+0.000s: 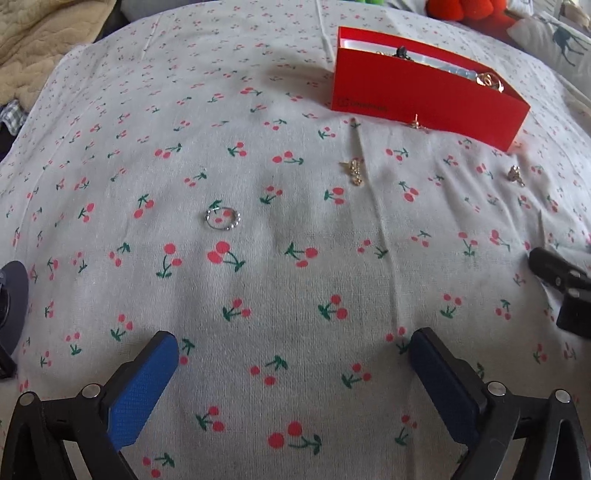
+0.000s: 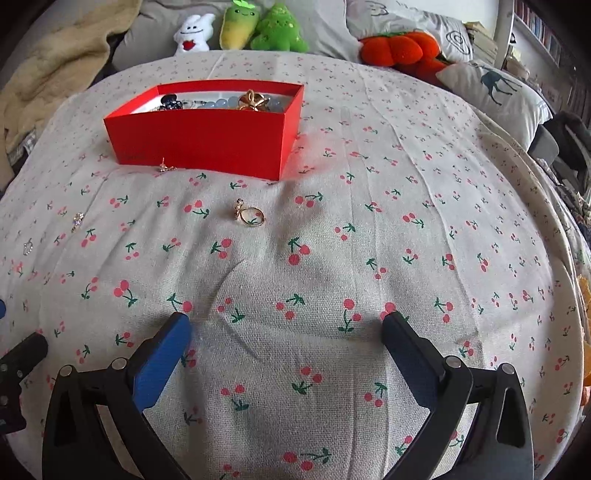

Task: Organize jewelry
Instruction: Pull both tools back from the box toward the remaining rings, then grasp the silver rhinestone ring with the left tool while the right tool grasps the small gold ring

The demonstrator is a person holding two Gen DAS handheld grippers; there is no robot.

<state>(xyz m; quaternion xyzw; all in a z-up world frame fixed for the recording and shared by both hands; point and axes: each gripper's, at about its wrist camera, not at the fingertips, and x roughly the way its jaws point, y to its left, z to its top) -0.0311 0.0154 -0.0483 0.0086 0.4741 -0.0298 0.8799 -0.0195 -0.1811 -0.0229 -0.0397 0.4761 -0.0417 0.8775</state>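
Cherry-print bedspread (image 1: 295, 280) filling the left wrist view, with a beige blanket (image 1: 40, 40) bunched at the far left corner. Red box (image 1: 424, 92) standing toward the far right edge, jewelry showing above its rim. Stud earring (image 1: 417, 123) upright just beside the box's near wall. Gold earring (image 1: 354, 170) flat on the cloth, nearer than the box and apart from it. Small gold piece (image 1: 515, 174) near the box's right corner, too small to tell its kind. Silver ring (image 1: 222, 218) left of centre, well apart from the box, lying flat over a printed cherry. Left gripper (image 1: 293, 354) low over the near edge, jaws spread wide, nothing between the blue pads (image 1: 142, 391). Black part of the other tool (image 1: 559, 280) at the right edge.

Same bedspread (image 2: 332, 258) in the right wrist view, plush toys (image 2: 258, 29) and pillows (image 2: 491, 88) lined along the far edge. Box (image 2: 207, 136) at far left of centre, beads and a gold flower piece (image 2: 251, 99) inside against the back wall. Stud earring (image 2: 164, 167) touching or just beside the box's front wall; cannot tell which. Gold ring (image 2: 251, 215) flat near the middle, between box and claw, apart from both. Gold earring (image 2: 78, 220) and silver ring (image 2: 28, 246) toward the left edge. Right gripper (image 2: 286, 325) above the near edge, fingers parted wide and empty, blue pad (image 2: 162, 362) on the left finger.
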